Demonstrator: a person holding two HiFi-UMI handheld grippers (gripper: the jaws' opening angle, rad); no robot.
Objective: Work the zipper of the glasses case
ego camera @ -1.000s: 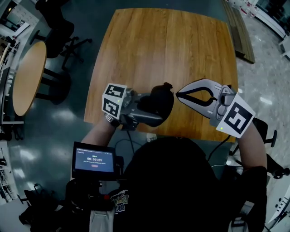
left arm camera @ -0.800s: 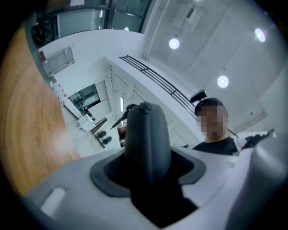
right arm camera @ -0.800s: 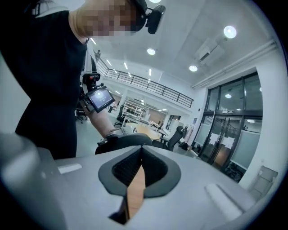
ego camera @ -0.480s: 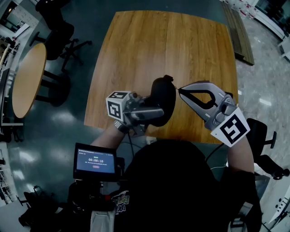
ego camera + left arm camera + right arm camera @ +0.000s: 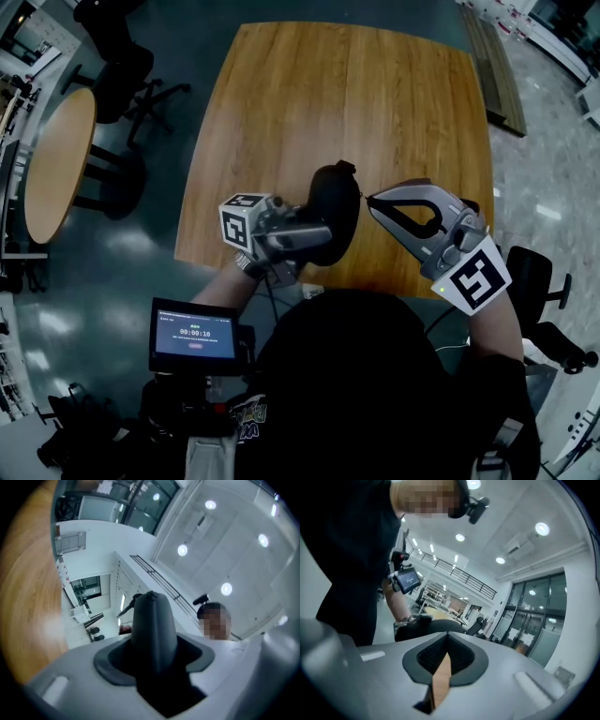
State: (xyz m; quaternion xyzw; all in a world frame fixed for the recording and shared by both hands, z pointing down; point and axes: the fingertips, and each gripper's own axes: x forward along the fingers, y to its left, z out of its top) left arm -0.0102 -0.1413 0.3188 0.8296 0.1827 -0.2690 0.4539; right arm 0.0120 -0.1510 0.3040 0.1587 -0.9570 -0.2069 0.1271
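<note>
Glasses case [image 5: 336,211] stands more on end than a second ago. The left gripper [image 5: 314,234], its jaws clamped on the dark body, has lifted it and tipped it up over the near edge of the table [image 5: 356,94]. That probably turns the zipper line toward the right gripper [image 5: 372,199], which sits just beside the case with its jaws pressed together on nothing, so no pull is caught yet. Counted: one case, two grippers, one square wooden table and, farther left, one round table [image 5: 56,159].
</note>
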